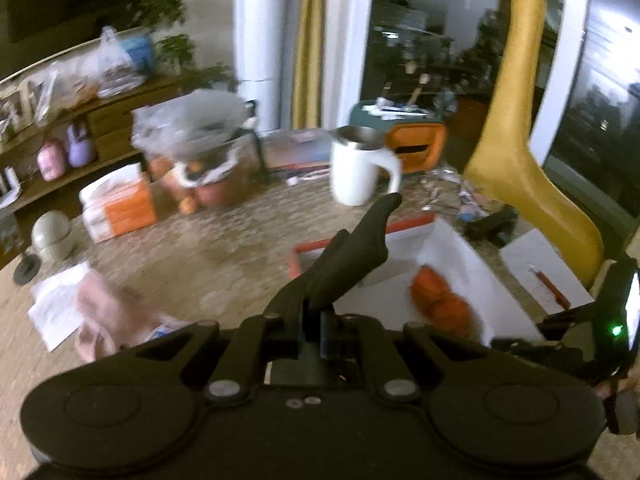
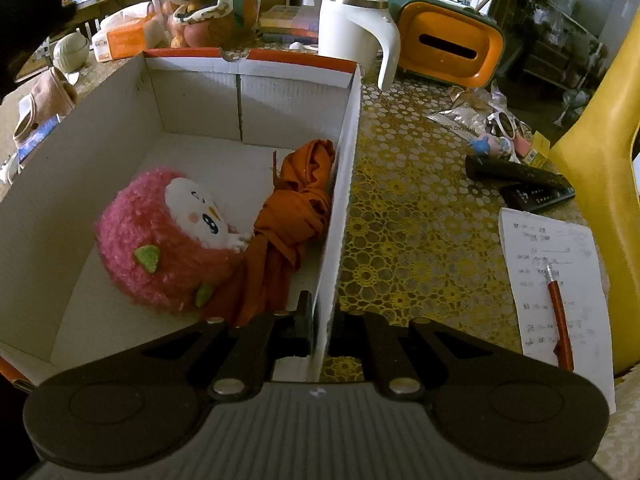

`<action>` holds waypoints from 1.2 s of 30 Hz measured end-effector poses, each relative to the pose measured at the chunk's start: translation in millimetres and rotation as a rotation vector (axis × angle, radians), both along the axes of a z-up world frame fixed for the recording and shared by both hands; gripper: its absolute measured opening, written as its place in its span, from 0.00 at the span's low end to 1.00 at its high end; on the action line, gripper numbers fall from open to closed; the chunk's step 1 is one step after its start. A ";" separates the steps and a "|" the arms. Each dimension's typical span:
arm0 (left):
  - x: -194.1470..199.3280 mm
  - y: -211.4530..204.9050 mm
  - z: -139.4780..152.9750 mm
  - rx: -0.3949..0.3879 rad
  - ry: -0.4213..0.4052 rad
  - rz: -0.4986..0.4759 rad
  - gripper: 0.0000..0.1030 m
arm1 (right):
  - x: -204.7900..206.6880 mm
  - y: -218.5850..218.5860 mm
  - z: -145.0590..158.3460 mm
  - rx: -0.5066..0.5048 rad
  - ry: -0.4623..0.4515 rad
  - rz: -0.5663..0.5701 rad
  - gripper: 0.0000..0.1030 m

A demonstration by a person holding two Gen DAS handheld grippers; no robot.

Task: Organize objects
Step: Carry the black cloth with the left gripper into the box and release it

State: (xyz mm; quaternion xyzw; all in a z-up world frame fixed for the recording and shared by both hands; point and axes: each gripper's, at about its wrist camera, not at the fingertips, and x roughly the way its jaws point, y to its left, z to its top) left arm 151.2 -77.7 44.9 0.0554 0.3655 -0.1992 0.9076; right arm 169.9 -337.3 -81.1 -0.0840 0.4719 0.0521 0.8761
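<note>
Steadies the cardboard box (image 2: pixel 256 72) with the right gripper (image 2: pixel 320 332), jaws pinched on the box's right-hand wall: one finger inside, the other outside and mostly hidden behind the cardboard. Finds, ahead and to the left of that gripper on the box floor, a pink plush toy (image 2: pixel 168 240) touching a bundled orange cloth (image 2: pixel 292 216), the cloth pressed against the gripped wall.

Carries the left gripper (image 1: pixel 388 204) closed, fingers together with nothing visible between them, tips raised over the box and pointing toward the white mug (image 1: pixel 356 168) standing beyond. Blurs much of that view, so cannot rule out some small thing between the fingers.

Reads as a gap between placements: box braced, two things already in, left side free to fetch the next.

Leaves loose on the table, right of the right gripper, two black remotes (image 2: pixel 520 178), sunglasses (image 2: pixel 506 124) and a pen (image 2: pixel 560 316) on a sheet of paper (image 2: pixel 532 240); low and left of the left gripper, a pink garment (image 1: pixel 104 320).

Calls next for opening the left jaws, lowering onto one loose item, probably the garment as the nearest to that side, then lifting it over the rim without nudging the box out of the right grip.
</note>
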 end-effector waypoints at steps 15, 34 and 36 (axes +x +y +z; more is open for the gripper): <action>20.5 -100.7 -19.0 0.098 -0.028 -0.143 0.05 | -2.8 -4.5 3.3 0.024 0.000 0.025 0.06; 69.5 -144.3 -108.6 0.295 0.126 -0.086 0.08 | -2.8 -11.1 2.3 0.060 0.014 0.036 0.06; 73.0 -145.7 -113.5 0.295 0.139 -0.081 0.08 | -2.5 -11.4 2.3 0.063 0.016 0.037 0.06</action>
